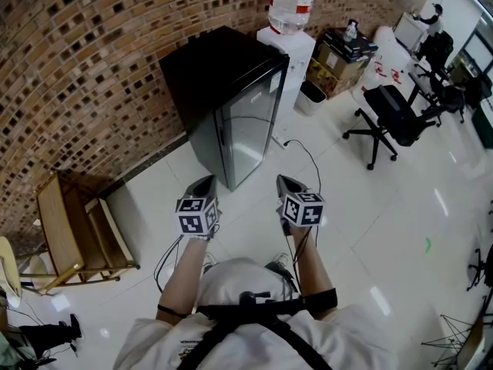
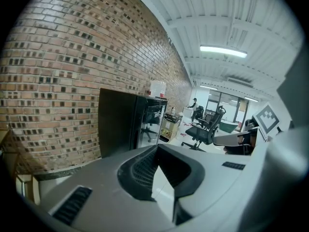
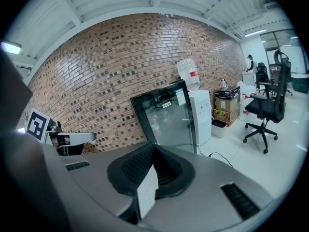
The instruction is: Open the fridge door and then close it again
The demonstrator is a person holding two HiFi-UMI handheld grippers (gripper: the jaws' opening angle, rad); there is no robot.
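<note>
A small black fridge [image 1: 223, 91] stands against the brick wall with its glossy door [image 1: 250, 133] closed and facing me. It also shows in the left gripper view as the fridge [image 2: 126, 124], and in the right gripper view as the fridge [image 3: 166, 116] with reflections on its door. My left gripper [image 1: 206, 182] and right gripper [image 1: 286, 180] hang side by side over the white floor, well short of the fridge and touching nothing. Both are shut and empty: the left gripper [image 2: 157, 148] and the right gripper [image 3: 153, 148] each show their jaws meeting at the tips.
A water dispenser [image 1: 291, 45] with a bottle stands right of the fridge. A cable [image 1: 310, 159] runs across the floor. A black office chair [image 1: 391, 116] is at the right, a wooden rack [image 1: 73, 233] at the left, and boxes [image 1: 344, 56] and desks sit further back.
</note>
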